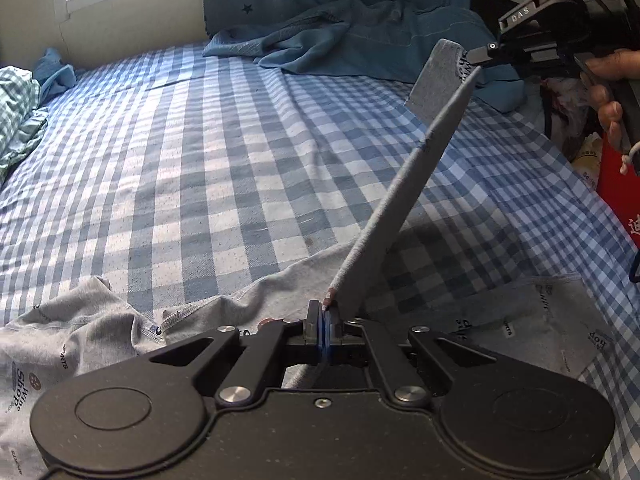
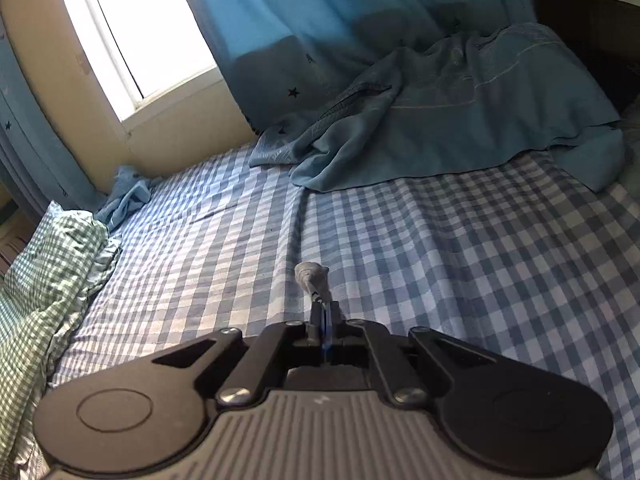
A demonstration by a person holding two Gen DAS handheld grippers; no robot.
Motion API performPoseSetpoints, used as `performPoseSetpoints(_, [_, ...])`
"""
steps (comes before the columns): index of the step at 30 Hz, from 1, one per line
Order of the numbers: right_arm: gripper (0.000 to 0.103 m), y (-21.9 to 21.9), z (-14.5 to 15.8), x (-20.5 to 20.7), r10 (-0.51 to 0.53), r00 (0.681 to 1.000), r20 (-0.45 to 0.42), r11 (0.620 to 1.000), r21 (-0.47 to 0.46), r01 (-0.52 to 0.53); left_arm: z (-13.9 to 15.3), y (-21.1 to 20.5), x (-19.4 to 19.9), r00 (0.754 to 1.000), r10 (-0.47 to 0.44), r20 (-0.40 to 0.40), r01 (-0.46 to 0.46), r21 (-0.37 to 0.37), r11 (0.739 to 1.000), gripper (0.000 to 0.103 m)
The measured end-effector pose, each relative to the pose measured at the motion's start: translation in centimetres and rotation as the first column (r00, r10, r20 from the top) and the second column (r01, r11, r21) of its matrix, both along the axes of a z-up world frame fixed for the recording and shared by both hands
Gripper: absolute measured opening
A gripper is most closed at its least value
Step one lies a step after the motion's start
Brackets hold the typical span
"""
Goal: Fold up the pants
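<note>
Grey printed pants (image 1: 100, 332) lie on the blue checked bed sheet (image 1: 200, 160) in front of me. My left gripper (image 1: 323, 312) is shut on one end of a stretched edge of the pants (image 1: 404, 200), which rises taut to the upper right. My right gripper (image 1: 478, 56) holds the other end there, raised above the bed. In the right wrist view my right gripper (image 2: 324, 312) is shut on a small bunch of grey fabric (image 2: 312, 274) above the sheet (image 2: 440, 260).
A rumpled blue blanket (image 1: 360, 40) lies at the head of the bed under a blue curtain (image 2: 320, 20). A green checked pillow (image 2: 44, 280) sits at the left by the window (image 2: 132, 32). A red box (image 1: 618, 184) stands beyond the bed's right edge.
</note>
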State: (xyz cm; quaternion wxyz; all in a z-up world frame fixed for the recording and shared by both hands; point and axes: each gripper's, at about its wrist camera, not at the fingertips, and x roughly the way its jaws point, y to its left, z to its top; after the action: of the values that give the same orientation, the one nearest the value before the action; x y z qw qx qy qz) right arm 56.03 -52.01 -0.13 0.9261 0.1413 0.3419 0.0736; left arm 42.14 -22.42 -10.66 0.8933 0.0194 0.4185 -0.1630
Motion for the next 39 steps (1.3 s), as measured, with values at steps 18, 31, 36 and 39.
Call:
performPoseSetpoints(18, [0.000,-12.0,-9.2,-22.8,-0.246,0.954,-0.173,0.958,0.107,0.266,-2.5,-5.5,-10.2,0.962,-0.271,0.020,0.260,0.221,0.940,0.000])
performPoseSetpoints(31, [0.020,-13.8,-14.1,-27.1,-0.274,0.908,-0.317,0.906,0.231,0.354,-3.3,-6.1,-11.3,0.964,-0.265,-0.018,0.259,0.286,0.923,0.000])
performPoseSetpoints(36, [0.048,-14.7,-15.0,-26.5,-0.292,0.895,-0.336,0.893,0.238,0.381,-3.4,-6.2,-11.2,0.969,-0.247,-0.024,0.244,0.284,0.927,0.000])
performPoseSetpoints(39, [0.048,-15.0,-15.1,-25.7,-0.294,0.893,-0.341,0.895,0.229,0.382,-3.4,-6.2,-11.2,0.972,-0.235,-0.026,0.233,0.279,0.932,0.000])
